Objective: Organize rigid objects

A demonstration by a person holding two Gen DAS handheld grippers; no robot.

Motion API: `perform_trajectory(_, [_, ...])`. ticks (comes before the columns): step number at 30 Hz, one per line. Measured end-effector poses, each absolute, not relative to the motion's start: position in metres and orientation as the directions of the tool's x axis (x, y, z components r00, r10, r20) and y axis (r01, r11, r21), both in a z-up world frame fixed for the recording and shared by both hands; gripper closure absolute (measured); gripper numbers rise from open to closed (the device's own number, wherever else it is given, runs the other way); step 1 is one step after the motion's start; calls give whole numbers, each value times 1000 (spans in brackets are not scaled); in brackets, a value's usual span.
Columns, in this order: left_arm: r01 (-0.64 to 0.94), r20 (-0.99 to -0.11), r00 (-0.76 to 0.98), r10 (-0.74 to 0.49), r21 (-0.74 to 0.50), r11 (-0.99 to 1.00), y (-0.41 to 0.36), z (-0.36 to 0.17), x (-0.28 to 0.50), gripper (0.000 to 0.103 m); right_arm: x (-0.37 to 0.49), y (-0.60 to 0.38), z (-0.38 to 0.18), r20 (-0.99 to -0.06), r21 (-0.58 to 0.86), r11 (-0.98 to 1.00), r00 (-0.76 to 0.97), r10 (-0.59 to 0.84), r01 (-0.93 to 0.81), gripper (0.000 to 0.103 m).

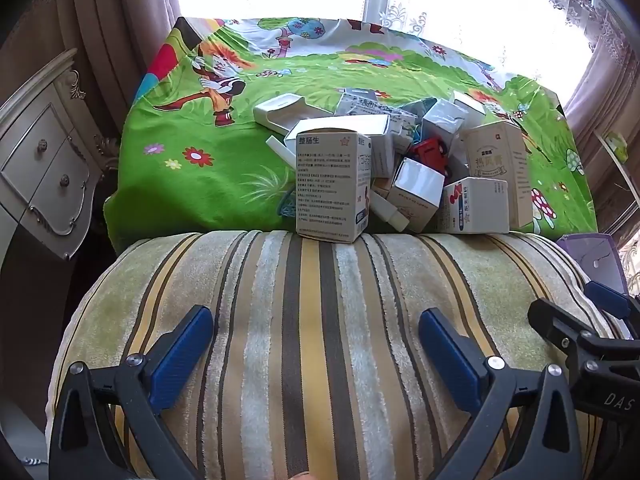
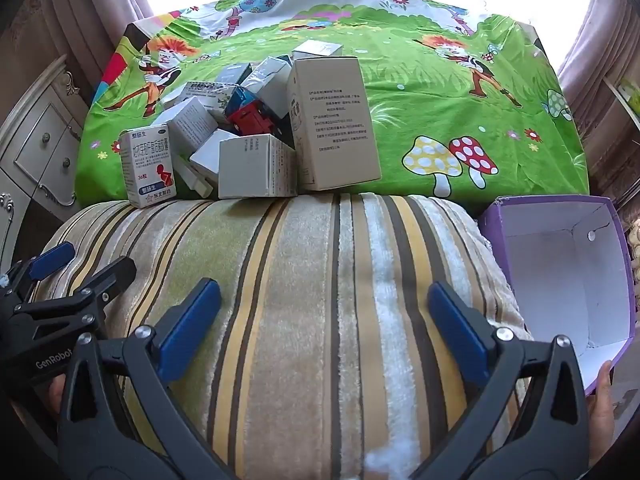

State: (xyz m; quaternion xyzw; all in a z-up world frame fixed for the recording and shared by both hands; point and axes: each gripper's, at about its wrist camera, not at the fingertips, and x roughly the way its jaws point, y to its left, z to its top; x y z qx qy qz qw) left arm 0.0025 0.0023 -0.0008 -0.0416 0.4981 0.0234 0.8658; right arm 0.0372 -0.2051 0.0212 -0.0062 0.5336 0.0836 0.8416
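Medicine boxes (image 1: 396, 168) lie heaped on a cartoon-printed green sheet (image 1: 192, 184) that covers a raised surface, just beyond a striped plush cushion (image 1: 304, 320). Most cartons in the heap are tilted or lying on their sides. At the near left edge of the pile one white carton with dense Chinese print (image 1: 332, 186) stands upright, touching the cushion's far edge. A taller beige carton (image 2: 334, 122) stands upright at the right of the pile, with a squat grey-white carton (image 2: 258, 166) just beside it on the left. A red toy vehicle (image 2: 254, 118) is wedged among the cartons in the middle of the heap, with a blue item touching it behind; what the blue item is cannot be told.

Left tool (image 1: 316, 354): fingers spread wide, blue pads apart, nothing between them, poised over the cushion and angled steeply down. Right tool (image 2: 324, 328): likewise spread wide and carrying nothing, over the same cushion, close beside the left tool.

A purple cardboard box (image 2: 624, 272) with a white interior sits open at the right end of the cushion, well apart from the pile; a fingertip shows at its near edge. A pale carved drawer unit (image 1: 44, 172) stands to the left of the surface. Curtains and a bright window lie behind.
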Motion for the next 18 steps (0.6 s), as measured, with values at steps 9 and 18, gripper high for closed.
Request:
perform_trajectory(9, [-86,-867,499,2,-48,995,1,-1,2,0,37,-206,21,-899,80,986,416,136,-148,0])
perform_trajectory(18, [-85,-869,495,-2,-51,995,2,-3,3,0,36,-205,21,-893,84,985,427,140,-148,0])
